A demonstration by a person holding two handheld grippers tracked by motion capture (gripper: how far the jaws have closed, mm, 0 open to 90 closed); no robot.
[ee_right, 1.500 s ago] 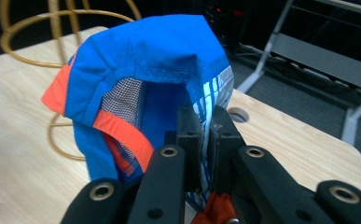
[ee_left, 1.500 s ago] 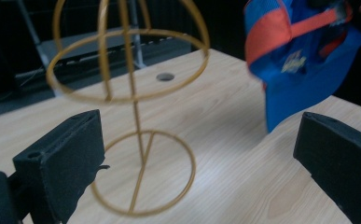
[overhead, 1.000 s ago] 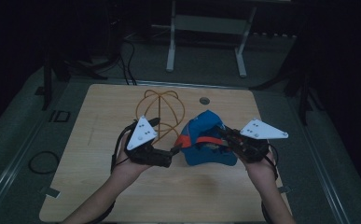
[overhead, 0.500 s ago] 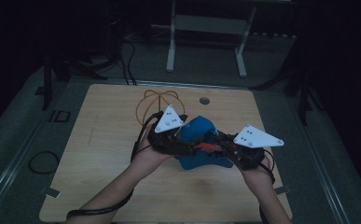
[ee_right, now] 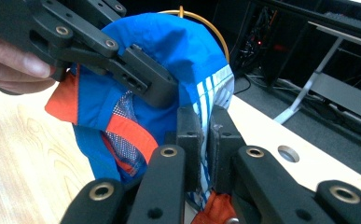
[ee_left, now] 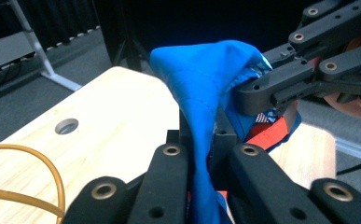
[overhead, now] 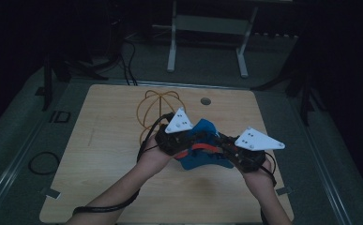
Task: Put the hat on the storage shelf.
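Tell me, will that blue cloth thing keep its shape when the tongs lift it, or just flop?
Probably flop: the blue garment folds and bunches where the left tongs and right tongs pinch it. It looks thin, so likely light. The mesh lining might snag.

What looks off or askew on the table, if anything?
Nothing damaged or spilled. The blue and orange garment is bunched up off the wooden table, pinched by the left gripper and the right gripper. A yellow wire frame stands upright behind it.
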